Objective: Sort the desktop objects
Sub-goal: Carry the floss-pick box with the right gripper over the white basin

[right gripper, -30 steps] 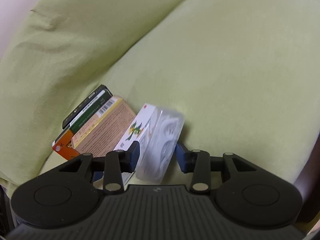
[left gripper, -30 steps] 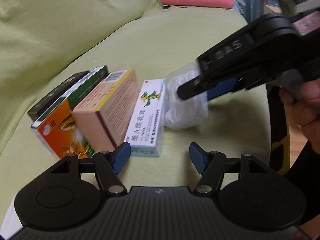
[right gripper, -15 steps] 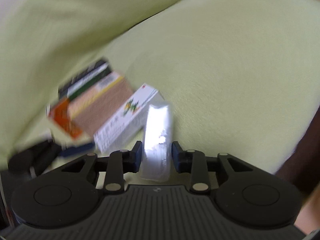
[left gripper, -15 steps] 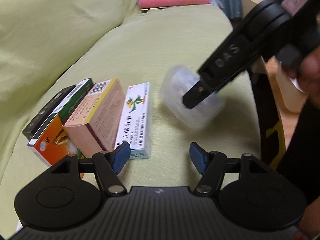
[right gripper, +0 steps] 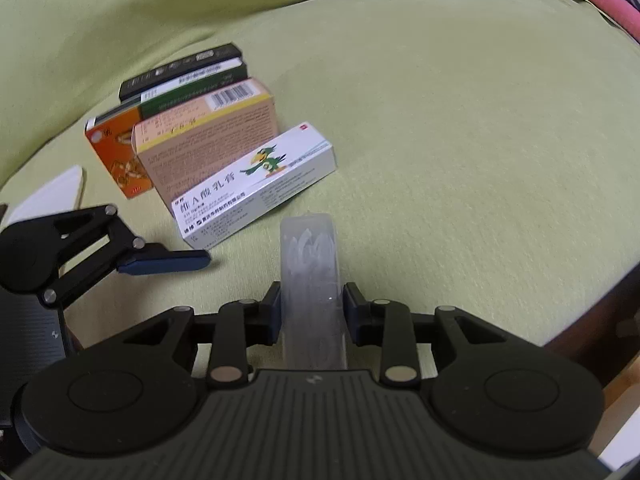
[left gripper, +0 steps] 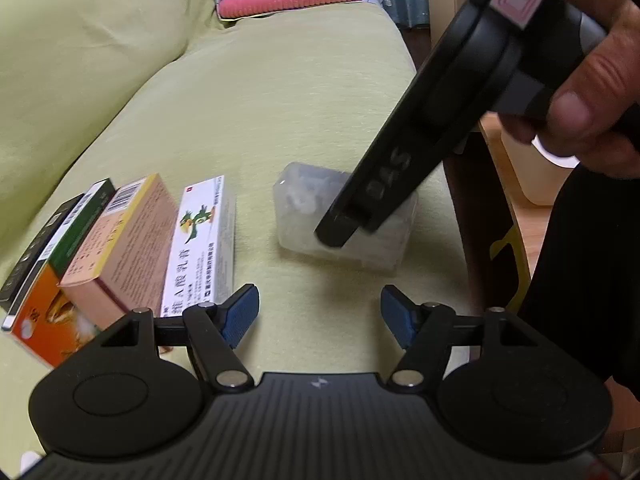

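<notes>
Left wrist view first: taking the white ointment box (left gripper: pixel 204 240) as our landmark, we find three more cartons packed against its left side, namely a pink-and-yellow box (left gripper: pixel 128 248), an orange box (left gripper: pixel 44 320) and a black box (left gripper: pixel 36 240), all standing on edge in a row on the green sofa cushion (left gripper: pixel 280 100). Our left hand-held gripper (left gripper: pixel 318 316) hovers just in front of the ointment box, its blue pads spread wide with nothing between them.

To the right of the ointment box, set apart from it, we have the clear plastic case (left gripper: pixel 352 224) of white pieces. From the right wrist view our right hand-held gripper (right gripper: pixel 310 308) is clamped on the case's (right gripper: pixel 310 264) two broad faces, narrow edge up; whether it rests on the cushion or is just above it we cannot tell.

We judge the case light, thin-walled and smooth, so it could slip or flex. The flat faces are the sound place to grip, with moderate pressure.
</notes>
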Demonstrator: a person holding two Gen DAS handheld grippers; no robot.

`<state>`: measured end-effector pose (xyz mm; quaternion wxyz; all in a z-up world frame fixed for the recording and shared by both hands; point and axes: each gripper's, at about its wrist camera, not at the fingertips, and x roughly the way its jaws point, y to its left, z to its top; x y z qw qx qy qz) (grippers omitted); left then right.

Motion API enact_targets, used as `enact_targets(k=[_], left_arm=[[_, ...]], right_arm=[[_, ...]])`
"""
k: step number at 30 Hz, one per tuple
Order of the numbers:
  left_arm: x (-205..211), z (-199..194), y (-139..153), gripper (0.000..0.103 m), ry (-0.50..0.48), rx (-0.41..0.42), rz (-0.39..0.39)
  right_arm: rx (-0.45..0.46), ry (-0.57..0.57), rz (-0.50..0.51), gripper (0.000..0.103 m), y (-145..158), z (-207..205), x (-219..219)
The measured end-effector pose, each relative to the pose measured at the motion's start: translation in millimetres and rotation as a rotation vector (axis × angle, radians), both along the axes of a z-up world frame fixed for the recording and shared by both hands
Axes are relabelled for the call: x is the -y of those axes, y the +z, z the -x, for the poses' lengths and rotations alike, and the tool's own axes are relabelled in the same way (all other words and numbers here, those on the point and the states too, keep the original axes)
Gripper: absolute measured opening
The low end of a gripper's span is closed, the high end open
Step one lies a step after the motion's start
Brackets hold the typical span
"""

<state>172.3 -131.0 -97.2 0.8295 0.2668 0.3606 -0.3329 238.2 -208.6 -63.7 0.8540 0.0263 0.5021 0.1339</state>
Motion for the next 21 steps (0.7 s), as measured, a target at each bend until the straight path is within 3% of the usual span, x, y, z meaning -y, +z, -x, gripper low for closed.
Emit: enact_targets(k=[5, 14, 21], left_arm=[[3.1, -3.2, -3.5, 0.069, -0.021, -0.026, -0.006], [3.4, 0.1, 4.4, 0.068, -0.039, -0.025, 0.022], [16.7, 23.3, 27.3, 0.067, -0.156, 0.035, 0.096]], right_arm=[[0.022, -0.027, -0.056, 0.027, 5.3, 5.9, 9.4], [0.042, -0.029, -0.206, 0.027, 50.4, 31.9, 35.1], [0.056, -0.040, -0.206, 0.027, 69.0, 69.6, 54.3]])
